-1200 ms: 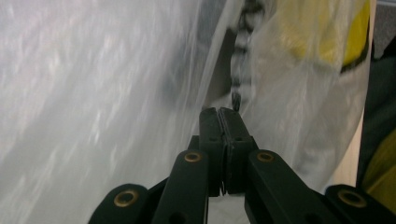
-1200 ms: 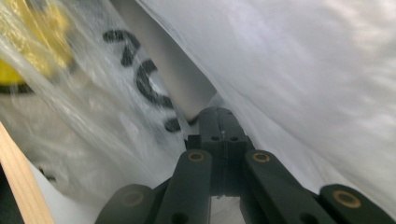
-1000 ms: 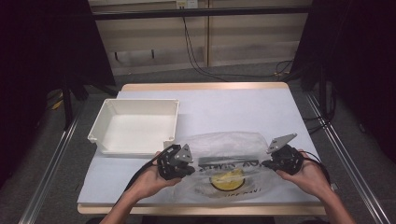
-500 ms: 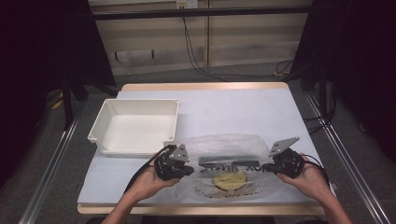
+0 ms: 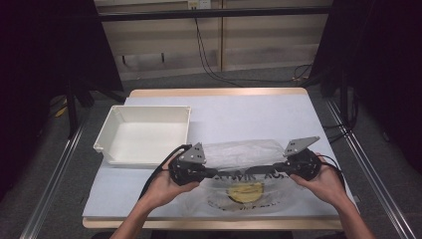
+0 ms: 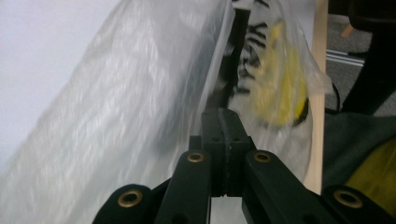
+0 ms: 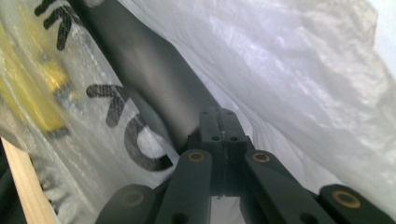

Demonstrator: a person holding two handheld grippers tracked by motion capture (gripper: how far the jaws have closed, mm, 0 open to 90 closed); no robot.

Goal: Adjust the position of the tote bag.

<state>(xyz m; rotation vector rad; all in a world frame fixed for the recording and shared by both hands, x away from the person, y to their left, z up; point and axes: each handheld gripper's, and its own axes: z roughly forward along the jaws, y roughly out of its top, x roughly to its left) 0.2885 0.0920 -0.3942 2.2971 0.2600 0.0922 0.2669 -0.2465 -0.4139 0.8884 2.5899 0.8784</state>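
Left tongs: I hold these at the left end of the plastic bag; in the left gripper view the jaws are pressed together on the bag's film.
Right tongs: I hold these at the right end of the same bag; in the right gripper view the jaws are clamped flat on the film.
Plastic bag: clear, with black lettering; it lies at the near edge of the counter, stretched between both tongs, which face each other along its middle.
Bag contents: a yellow item sits inside the bag, in the part nearest me, below the line between the tongs.
White tray: it stands on the counter just beyond my left hand, apart from the bag.
Right hand: it grips the right tool close to the counter's right edge.
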